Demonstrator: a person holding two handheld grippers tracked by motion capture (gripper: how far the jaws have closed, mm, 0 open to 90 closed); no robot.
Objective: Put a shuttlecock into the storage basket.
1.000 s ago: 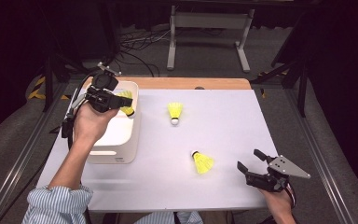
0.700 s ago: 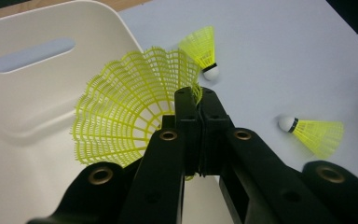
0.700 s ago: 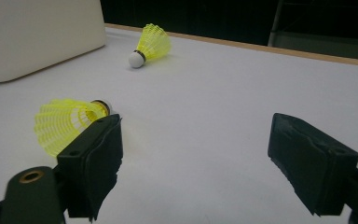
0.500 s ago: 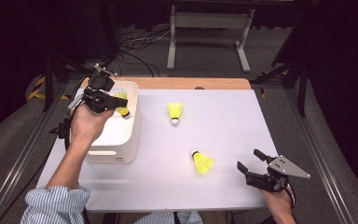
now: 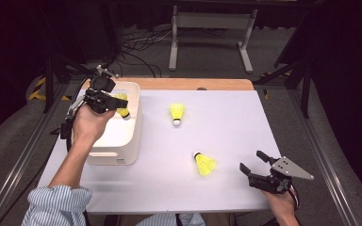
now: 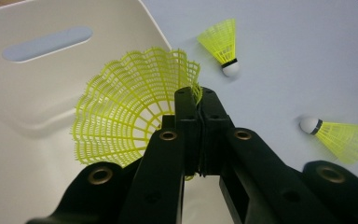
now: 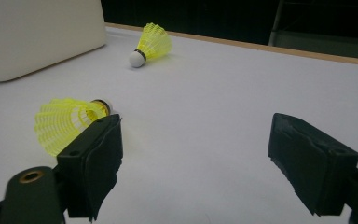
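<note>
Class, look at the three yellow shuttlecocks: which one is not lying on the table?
The shuttlecock pinched by its skirt in the left claw, held over the white bin. The other two lie on the white tabletop.

**Over my right fingers**

My right gripper (image 7: 193, 163) sits low over the white desk (image 7: 223, 93), its two black fingers (image 7: 93, 158) spread wide apart with bare desk between them. Just beyond my left finger lies a yellow shuttlecock (image 7: 67, 121) on its side, its white cork pointing away from me and its skirt toward me. Farther off, a second yellow shuttlecock (image 7: 151, 44) rests on the desk, cork to the left. At the upper left stands the pale wall of a cream bin (image 7: 37, 32).
</note>
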